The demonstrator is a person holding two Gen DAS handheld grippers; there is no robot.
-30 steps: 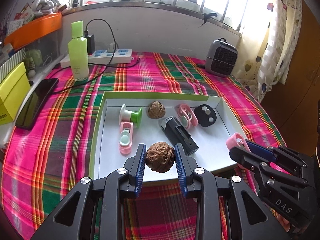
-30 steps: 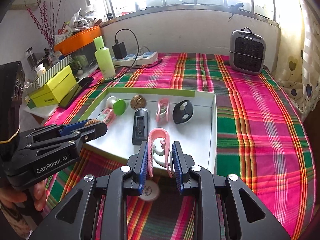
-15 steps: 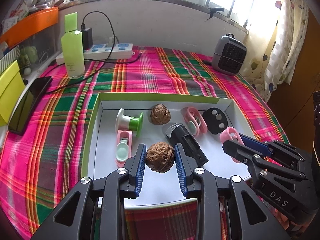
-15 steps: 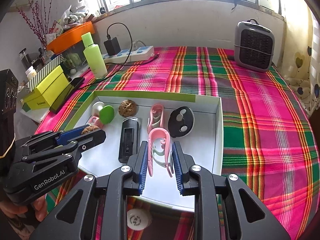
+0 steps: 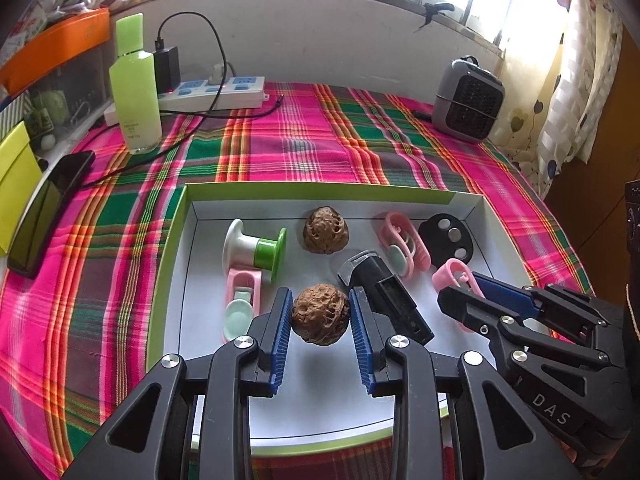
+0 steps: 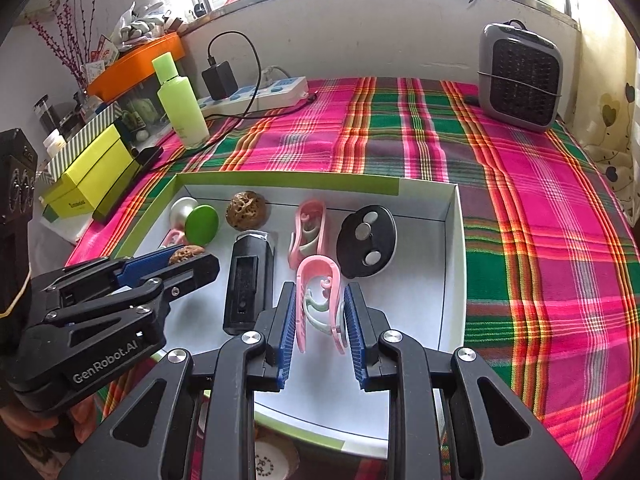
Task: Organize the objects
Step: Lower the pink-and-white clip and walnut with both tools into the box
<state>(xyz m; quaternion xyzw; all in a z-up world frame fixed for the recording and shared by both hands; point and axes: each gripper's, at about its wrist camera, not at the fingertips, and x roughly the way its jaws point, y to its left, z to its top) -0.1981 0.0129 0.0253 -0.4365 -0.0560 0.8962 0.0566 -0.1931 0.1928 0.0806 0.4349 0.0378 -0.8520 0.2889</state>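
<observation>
While the left gripper (image 5: 320,318) is carrying a walnut (image 5: 319,314) clamped in its jaws and the right gripper (image 6: 319,320) is pinching a pink clip (image 6: 318,300), both are hovering over the white tray (image 6: 452,280), probably needing lowering, then release.

I note both units are matte black with triangular cut-outs, silver screws at the pivots and ribbed blue pads. My left gripper (image 6: 188,258) carries white "GenRobot.AI" lettering on its side; my right gripper (image 5: 460,300) is marked "DAS".
</observation>
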